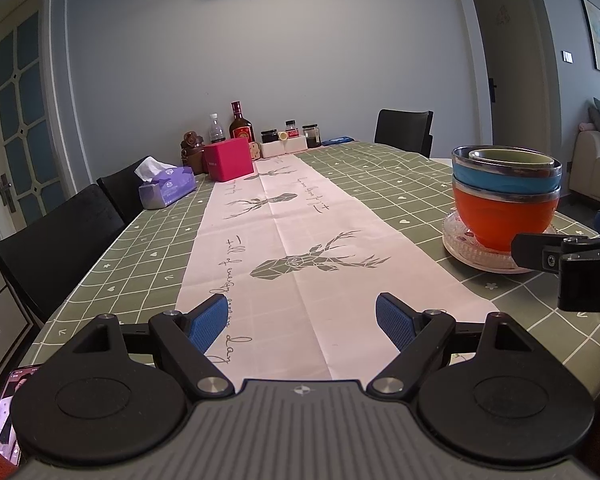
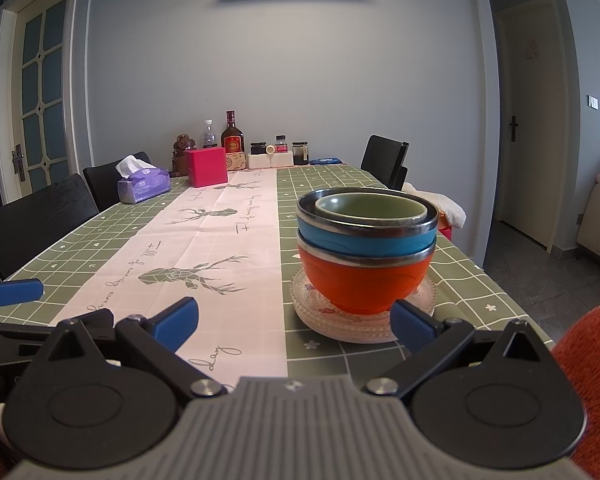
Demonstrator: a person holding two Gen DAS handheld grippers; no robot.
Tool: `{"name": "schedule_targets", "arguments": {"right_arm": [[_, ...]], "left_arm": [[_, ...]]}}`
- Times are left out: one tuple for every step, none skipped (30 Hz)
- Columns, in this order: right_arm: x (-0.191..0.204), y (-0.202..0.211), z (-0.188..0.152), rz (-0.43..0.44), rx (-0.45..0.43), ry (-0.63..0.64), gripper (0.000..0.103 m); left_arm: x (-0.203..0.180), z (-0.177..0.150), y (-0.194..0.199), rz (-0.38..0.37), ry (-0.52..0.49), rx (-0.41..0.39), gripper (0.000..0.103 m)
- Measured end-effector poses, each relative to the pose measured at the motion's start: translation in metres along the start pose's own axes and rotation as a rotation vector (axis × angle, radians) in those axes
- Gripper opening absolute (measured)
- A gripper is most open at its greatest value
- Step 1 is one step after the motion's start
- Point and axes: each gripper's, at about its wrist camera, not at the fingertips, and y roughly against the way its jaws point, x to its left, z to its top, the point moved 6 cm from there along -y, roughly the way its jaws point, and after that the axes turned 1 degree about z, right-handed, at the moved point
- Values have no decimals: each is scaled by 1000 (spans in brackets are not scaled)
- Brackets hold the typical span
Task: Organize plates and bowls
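A stack stands on the table's right side: an orange bowl (image 2: 364,282) at the bottom, a blue bowl (image 2: 366,236) in it and a small green bowl (image 2: 370,208) on top. The stack rests on clear glass plates (image 2: 364,326). In the left wrist view the same orange bowl (image 1: 504,220), blue bowl (image 1: 506,178) and glass plates (image 1: 476,254) sit at the right. My right gripper (image 2: 296,322) is open just in front of the plates, holding nothing. My left gripper (image 1: 302,326) is open over the white runner, left of the stack, holding nothing.
A green checked tablecloth (image 2: 480,292) with a white deer-print runner (image 1: 292,232) covers the table. At the far end stand a pink box (image 1: 228,159), a tissue box (image 1: 166,186), bottles (image 1: 241,122) and jars. Black chairs (image 1: 56,248) line the left side and one stands at the far right.
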Motion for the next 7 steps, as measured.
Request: {"name": "schedule_targets", "arguments": {"right_arm": [[0, 0, 0, 0, 0, 0, 100], [0, 0, 0, 0, 0, 0, 100], [0, 0, 0, 0, 0, 1, 100], [0, 0, 0, 0, 0, 1, 100], [0, 0, 0, 0, 0, 0, 100], [0, 0, 0, 0, 0, 0, 100], [0, 0, 0, 0, 0, 0, 100]], "left_arm": [[0, 0, 0, 0, 0, 0, 98], [0, 0, 0, 0, 0, 0, 98], [0, 0, 0, 0, 0, -1, 98], [0, 0, 0, 1, 0, -2, 98], [1, 0, 0, 2, 0, -2, 98], [1, 0, 0, 3, 2, -1, 98], [1, 0, 0, 3, 4, -1, 98]]}}
